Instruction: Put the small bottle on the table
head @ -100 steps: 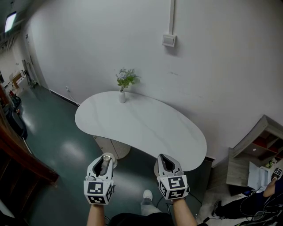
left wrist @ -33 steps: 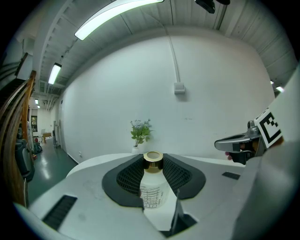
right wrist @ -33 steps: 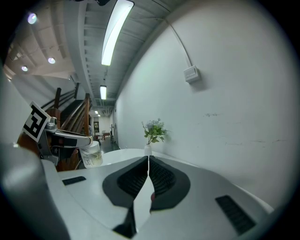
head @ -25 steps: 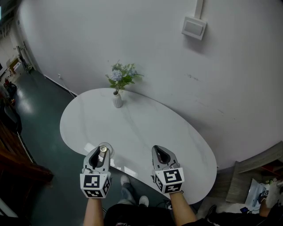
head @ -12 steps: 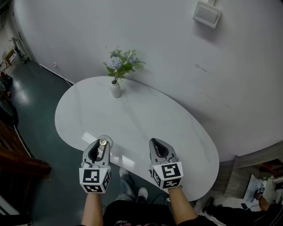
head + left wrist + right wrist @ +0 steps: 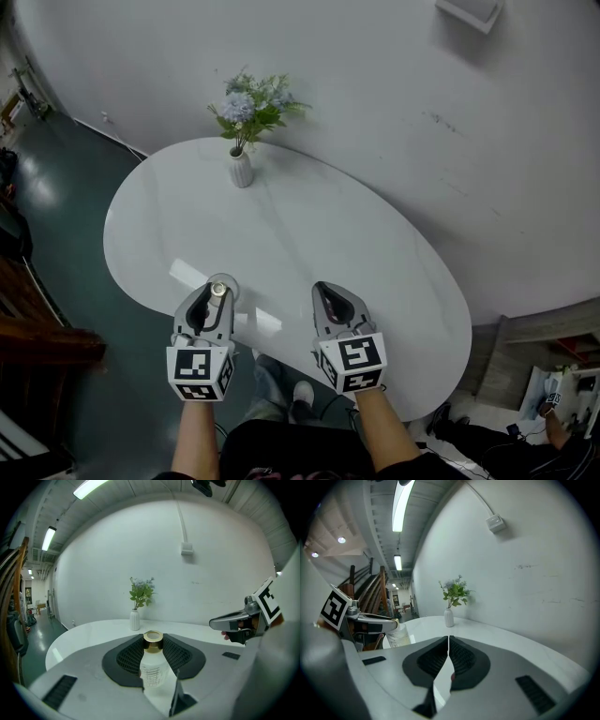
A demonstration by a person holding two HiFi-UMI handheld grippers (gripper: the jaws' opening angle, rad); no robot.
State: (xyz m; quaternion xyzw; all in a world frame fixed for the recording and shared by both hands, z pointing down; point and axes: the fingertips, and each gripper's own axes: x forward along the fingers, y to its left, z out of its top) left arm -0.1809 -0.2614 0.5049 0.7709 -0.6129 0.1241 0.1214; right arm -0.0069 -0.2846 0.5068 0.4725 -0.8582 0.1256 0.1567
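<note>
A small clear bottle [image 6: 152, 667] with a gold cap [image 6: 217, 291] stands upright between the jaws of my left gripper [image 6: 216, 292], which is shut on it at the near left edge of the white oval table [image 6: 309, 234]. The bottle also shows at the left in the right gripper view, as the bottle [image 6: 397, 636] under the left gripper's jaws. My right gripper [image 6: 330, 298] hovers over the table's near edge, shut with nothing between its pads [image 6: 440, 656]. The left gripper view shows the right gripper [image 6: 234, 620] at its right side.
A white vase of flowers [image 6: 242, 159] stands at the table's far left, near the white wall [image 6: 375, 112]. Dark green floor [image 6: 56, 187] lies to the left. Wooden furniture [image 6: 28, 328] sits at the left edge. A person's shoes [image 6: 302, 394] show below the table edge.
Over the last second the view has come closer to the table. Both grippers have moved forward, from in front of the near edge to over it. The bottle stays held.
</note>
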